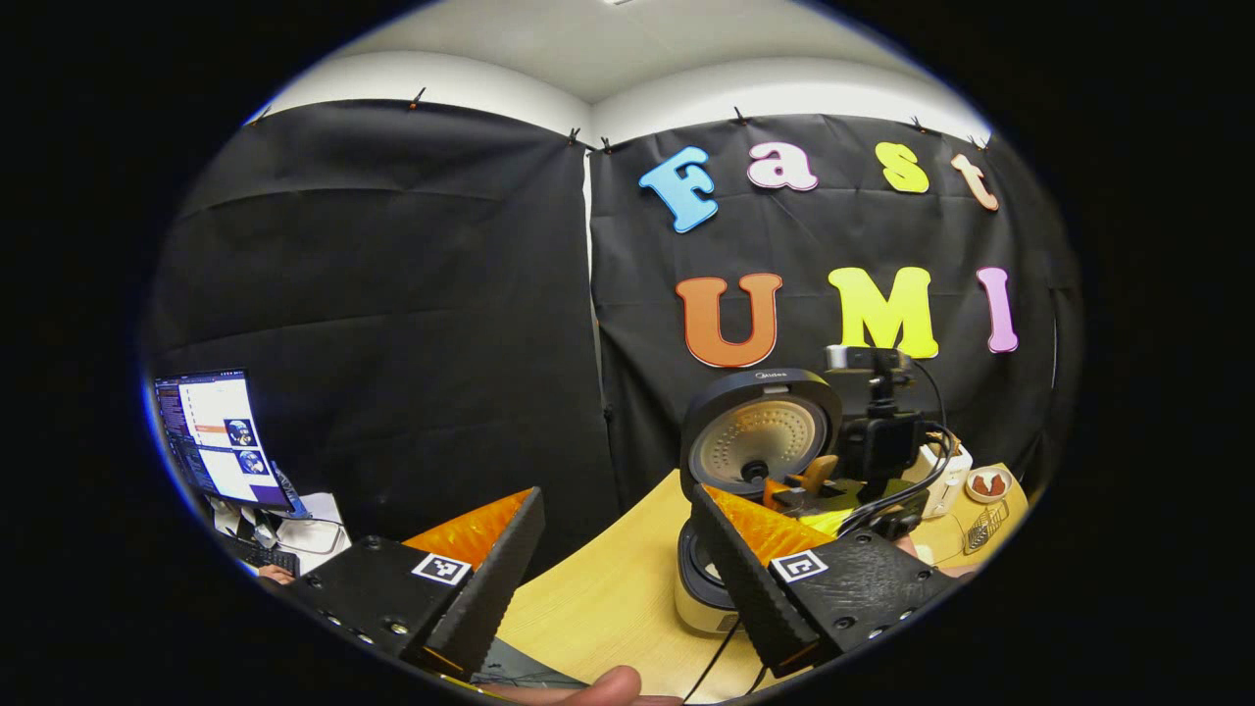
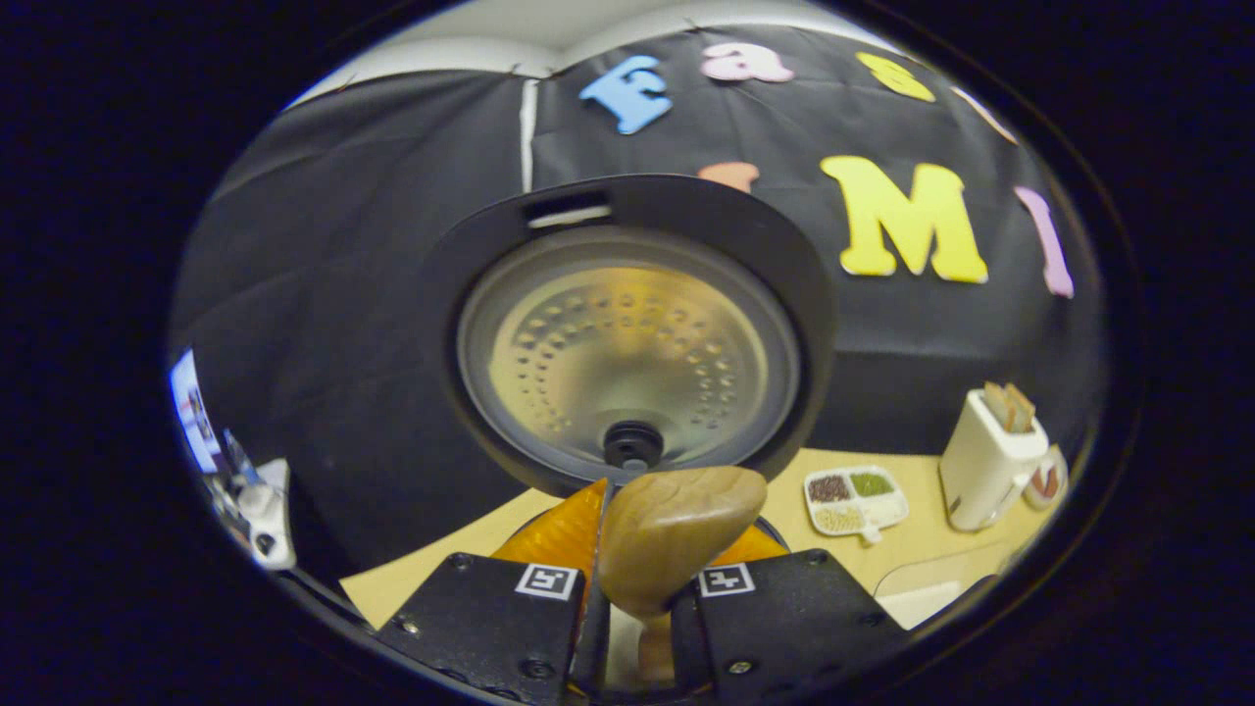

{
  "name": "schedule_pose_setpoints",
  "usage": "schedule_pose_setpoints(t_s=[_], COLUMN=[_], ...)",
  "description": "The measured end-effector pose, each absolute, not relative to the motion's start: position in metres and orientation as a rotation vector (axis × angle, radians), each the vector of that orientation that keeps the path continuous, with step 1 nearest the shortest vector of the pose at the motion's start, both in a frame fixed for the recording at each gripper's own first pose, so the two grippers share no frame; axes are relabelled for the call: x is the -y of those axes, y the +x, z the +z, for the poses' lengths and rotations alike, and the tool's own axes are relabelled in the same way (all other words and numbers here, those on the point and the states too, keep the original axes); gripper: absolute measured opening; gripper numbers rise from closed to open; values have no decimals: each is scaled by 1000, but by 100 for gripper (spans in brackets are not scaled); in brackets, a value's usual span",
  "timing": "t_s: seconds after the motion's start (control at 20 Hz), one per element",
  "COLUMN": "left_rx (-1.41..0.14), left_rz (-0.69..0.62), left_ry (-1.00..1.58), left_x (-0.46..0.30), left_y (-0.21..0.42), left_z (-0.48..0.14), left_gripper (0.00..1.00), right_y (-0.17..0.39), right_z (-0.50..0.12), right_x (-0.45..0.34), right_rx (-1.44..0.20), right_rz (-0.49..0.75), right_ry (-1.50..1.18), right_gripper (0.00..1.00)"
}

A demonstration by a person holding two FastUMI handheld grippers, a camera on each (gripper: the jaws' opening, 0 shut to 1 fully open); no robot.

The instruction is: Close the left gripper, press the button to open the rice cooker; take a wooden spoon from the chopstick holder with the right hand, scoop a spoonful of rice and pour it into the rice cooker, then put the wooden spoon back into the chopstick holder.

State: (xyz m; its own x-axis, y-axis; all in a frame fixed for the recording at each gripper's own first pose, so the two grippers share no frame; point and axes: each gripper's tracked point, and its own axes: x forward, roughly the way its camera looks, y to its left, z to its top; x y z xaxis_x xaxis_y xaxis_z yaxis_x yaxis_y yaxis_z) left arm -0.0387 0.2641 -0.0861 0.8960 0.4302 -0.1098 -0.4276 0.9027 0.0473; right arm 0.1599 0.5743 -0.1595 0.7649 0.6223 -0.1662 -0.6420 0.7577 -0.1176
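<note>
The rice cooker [image 1: 701,588] stands on the wooden table with its lid [image 1: 760,436] swung up. My left gripper [image 1: 618,579] is open, its fingers wide apart and empty, low in front of the cooker. Over the pot, my right gripper [image 1: 806,488] holds the wooden spoon [image 1: 819,474]. In the right gripper view, the right gripper [image 2: 637,608] is shut on the spoon's handle, and the spoon's bowl [image 2: 677,529] rises before the lid's metal inner plate [image 2: 627,353]. I cannot tell whether rice is on it. The white chopstick holder [image 2: 985,461] stands at the right with wooden utensils in it.
A divided tray of grains [image 2: 855,498] lies left of the holder. A small dish [image 1: 988,483] sits at the table's far right. A laptop [image 1: 216,436] stands off the table at the left. A cable runs along the table's near edge, by a thumb [image 1: 608,686].
</note>
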Motion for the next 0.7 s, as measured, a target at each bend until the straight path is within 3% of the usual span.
schedule_pose_setpoints(t_s=[0.2,0.25,0.3,0.35,0.55,0.7], left_rx=[-115,-114,-114,-113,-123,-123], left_rz=[443,442,441,443,442,441], left_ry=[23,23,22,22,18,25], left_x=[-266,-266,-266,-267,-268,-266], left_y=[-43,-43,-43,-43,-42,-42], left_z=[-84,-84,-83,-83,-86,-85], left_gripper=[96,96,96,96,95,95], right_y=[145,143,143,141,143,148], right_z=[-166,-170,-173,-174,-170,-158], right_x=[-596,-599,-600,-602,-601,-591], right_rx=[6,22,34,46,18,-58], right_rz=[733,737,741,752,768,775], right_ry=[-481,-528,-558,-579,-492,-259], right_gripper=[31,27,31,27,27,27])
